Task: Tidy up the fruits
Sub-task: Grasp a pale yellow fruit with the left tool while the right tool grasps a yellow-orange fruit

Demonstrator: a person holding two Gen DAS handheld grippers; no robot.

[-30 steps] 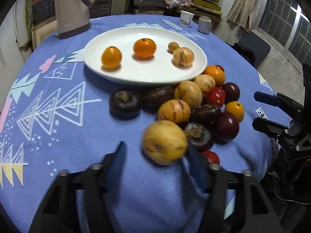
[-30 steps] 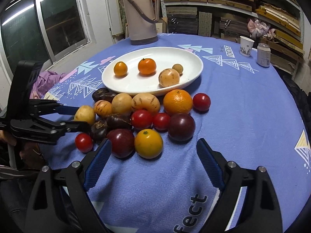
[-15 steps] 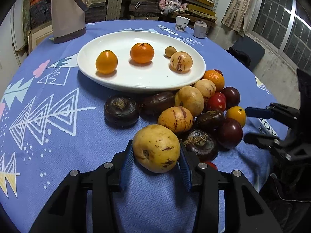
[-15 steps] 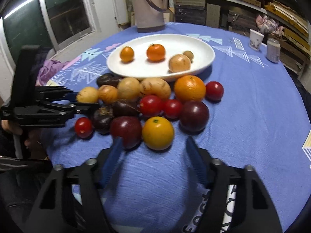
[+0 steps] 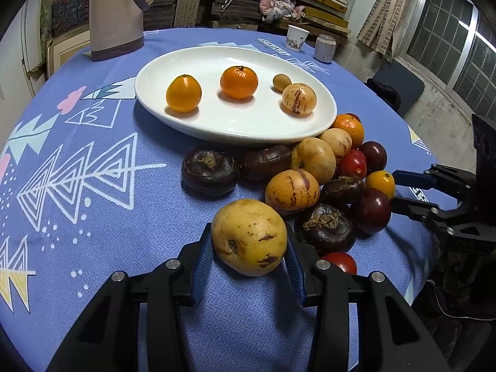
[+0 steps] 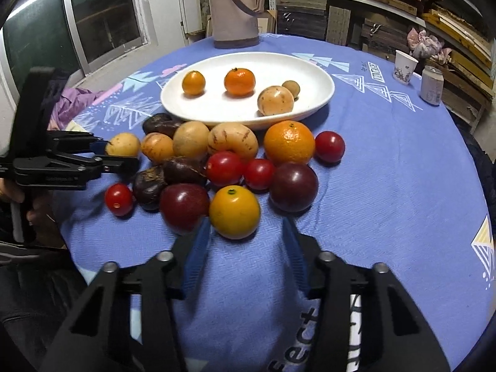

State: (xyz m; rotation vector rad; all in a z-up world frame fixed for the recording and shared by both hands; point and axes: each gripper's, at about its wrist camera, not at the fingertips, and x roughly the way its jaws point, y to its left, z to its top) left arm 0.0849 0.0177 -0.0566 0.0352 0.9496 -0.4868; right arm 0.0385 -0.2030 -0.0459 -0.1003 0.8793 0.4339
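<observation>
My left gripper (image 5: pixel 249 249) now clamped on yellow fruit (image 5: pixel 249 237), right gripper (image 6: pixel 245 235) narrowed since earlier, closing around orange tomato (image 6: pixel 234 211), not yet gripping, cloth lettering unreadable.

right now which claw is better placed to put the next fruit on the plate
Left. The left claw already has both pads pressed on the yellow fruit. The right claw is closing around the orange-yellow tomato, with a gap showing at its right pad.
</observation>
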